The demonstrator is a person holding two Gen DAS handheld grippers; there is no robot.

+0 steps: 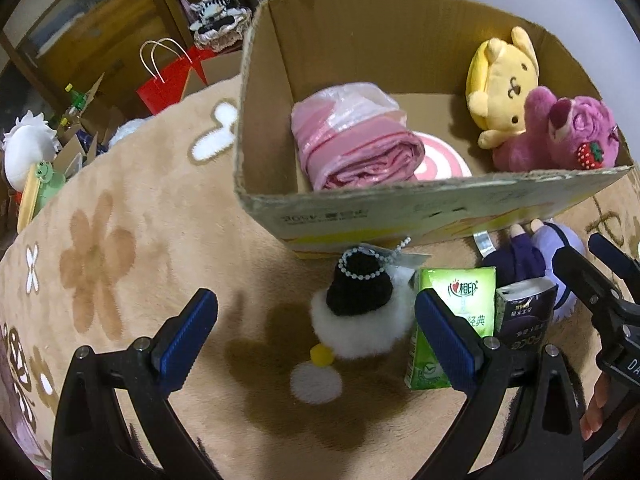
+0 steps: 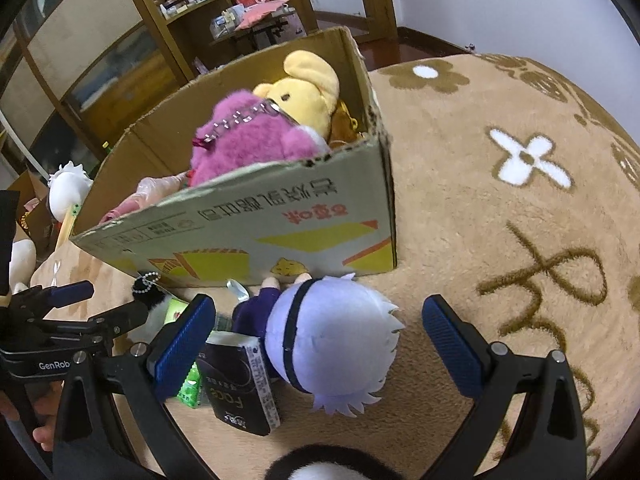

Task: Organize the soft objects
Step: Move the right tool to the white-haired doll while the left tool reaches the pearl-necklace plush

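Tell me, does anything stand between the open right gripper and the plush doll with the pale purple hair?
Nothing visible does. The right gripper is open with the pale-purple-haired plush doll between its fingers; the black tissue pack lies beside its left finger.

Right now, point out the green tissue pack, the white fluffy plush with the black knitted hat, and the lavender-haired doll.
green tissue pack (image 1: 468, 296), left wrist view, on its printed front.
white fluffy plush (image 1: 360, 336), left wrist view, on its fur below the hat.
lavender-haired doll (image 2: 340, 336), right wrist view, on its head.
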